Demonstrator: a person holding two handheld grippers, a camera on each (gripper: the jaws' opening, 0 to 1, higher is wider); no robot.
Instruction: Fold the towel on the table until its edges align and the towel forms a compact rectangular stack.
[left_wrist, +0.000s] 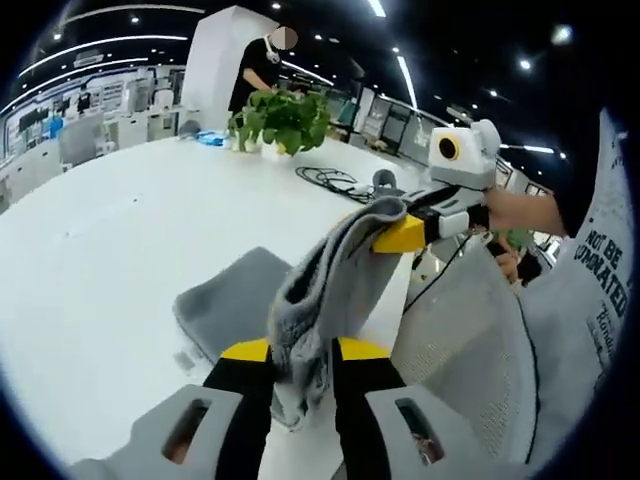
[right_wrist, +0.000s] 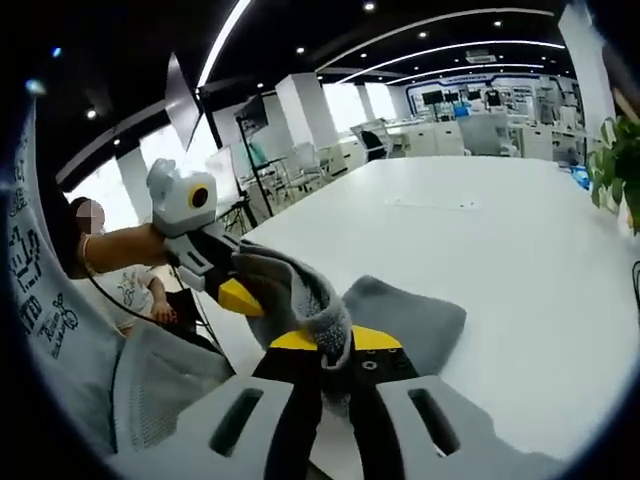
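Observation:
A grey towel (left_wrist: 325, 290) hangs lifted between both grippers, and its lower part (left_wrist: 230, 300) still rests on the white table (left_wrist: 110, 240). My left gripper (left_wrist: 300, 352) is shut on one bunched edge of the towel. The right gripper (left_wrist: 405, 232) enters the left gripper view from the right, shut on the other edge. In the right gripper view my right gripper (right_wrist: 335, 342) pinches the towel (right_wrist: 300, 290). The left gripper (right_wrist: 240, 295) shows there at the left, clamped on the same cloth, with the rest of the towel lying flat (right_wrist: 410, 315) on the table (right_wrist: 500, 230).
A potted green plant (left_wrist: 285, 120) and a coil of black cable (left_wrist: 335, 182) sit at the table's far side. A person stands behind the plant. A mesh chair back (left_wrist: 470, 340) is beside the table edge. A seated person (right_wrist: 140, 285) is at the left.

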